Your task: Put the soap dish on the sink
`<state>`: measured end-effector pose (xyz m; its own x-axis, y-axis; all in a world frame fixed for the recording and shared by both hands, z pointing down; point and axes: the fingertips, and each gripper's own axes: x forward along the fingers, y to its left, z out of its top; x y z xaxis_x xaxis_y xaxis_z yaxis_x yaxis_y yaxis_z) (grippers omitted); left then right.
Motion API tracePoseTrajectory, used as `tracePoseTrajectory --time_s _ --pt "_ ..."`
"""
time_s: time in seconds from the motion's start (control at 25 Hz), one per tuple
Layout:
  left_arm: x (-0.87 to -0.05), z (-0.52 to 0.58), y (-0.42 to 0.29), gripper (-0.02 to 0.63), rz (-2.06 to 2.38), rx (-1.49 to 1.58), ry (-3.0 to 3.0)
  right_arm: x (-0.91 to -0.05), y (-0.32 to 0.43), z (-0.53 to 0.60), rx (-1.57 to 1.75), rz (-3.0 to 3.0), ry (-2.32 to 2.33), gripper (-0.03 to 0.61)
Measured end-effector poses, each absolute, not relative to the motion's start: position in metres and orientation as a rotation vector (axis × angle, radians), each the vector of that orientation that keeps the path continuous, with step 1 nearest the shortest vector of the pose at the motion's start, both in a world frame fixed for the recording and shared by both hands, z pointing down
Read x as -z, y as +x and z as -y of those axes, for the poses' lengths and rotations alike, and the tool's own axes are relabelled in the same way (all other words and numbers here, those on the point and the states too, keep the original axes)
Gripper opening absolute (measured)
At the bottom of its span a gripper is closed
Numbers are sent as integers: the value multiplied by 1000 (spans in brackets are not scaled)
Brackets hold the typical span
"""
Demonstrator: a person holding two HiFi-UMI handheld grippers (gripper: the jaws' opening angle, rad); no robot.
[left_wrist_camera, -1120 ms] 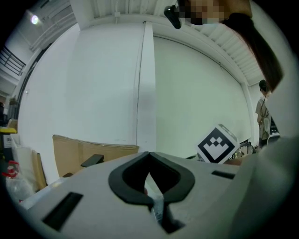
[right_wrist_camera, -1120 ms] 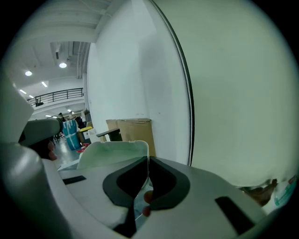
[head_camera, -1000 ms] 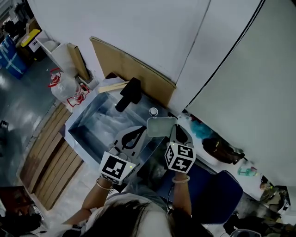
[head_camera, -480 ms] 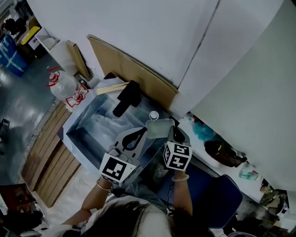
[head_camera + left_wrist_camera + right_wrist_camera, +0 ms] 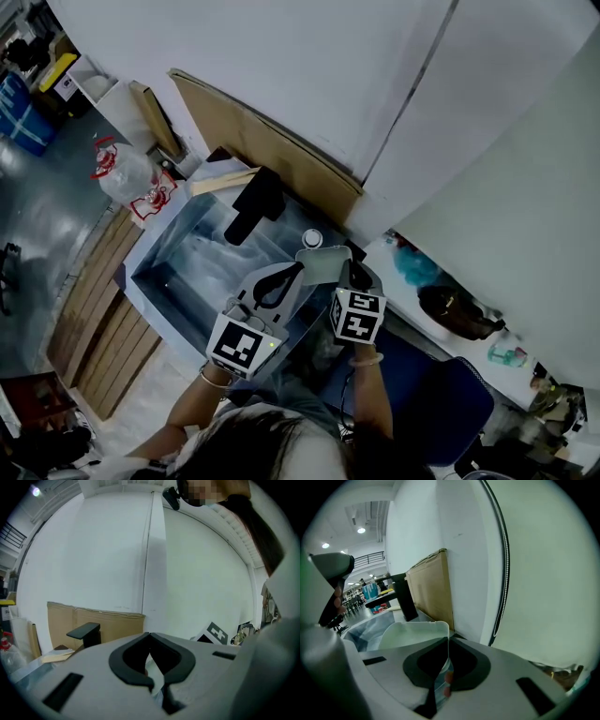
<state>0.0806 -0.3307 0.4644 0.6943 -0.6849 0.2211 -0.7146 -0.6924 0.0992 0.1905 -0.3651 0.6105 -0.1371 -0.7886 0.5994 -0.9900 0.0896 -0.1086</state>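
Observation:
In the head view a pale green soap dish hangs over the right end of the steel sink, near a small white round cap. My right gripper is shut on the dish's near edge. The right gripper view shows the dish sticking out to the left, its thin wall pinched where the right gripper closes. My left gripper hovers over the basin just left of the dish, shut, with nothing in it. In its own view the left gripper has its tips touching.
A black faucet stands at the sink's back edge, in front of a cardboard sheet leaning on the white wall. On the counter to the right lie a dark bowl and a teal object. A blue chair stands below it.
The head camera has shifted a little. Both grippers and the held dish stay in nearly the same place relative to the sink and faucet.

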Motion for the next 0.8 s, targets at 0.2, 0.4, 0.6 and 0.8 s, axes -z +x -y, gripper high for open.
tracePoseTrajectory --time_s 0.2,0.4,0.6,0.8 --pt "-476 331 83 9 1122 -266 2708 -624 190 366 -713 1967 1727 29" --pt "-486 332 83 9 1114 -281 2690 -635 190 369 -727 1953 1716 29" --pt "-490 331 84 9 1108 -288 2701 -640 190 370 -726 1949 1700 29" --pt "-489 333 83 8 1110 -292 2765 -641 189 371 -722 1960 1696 31"
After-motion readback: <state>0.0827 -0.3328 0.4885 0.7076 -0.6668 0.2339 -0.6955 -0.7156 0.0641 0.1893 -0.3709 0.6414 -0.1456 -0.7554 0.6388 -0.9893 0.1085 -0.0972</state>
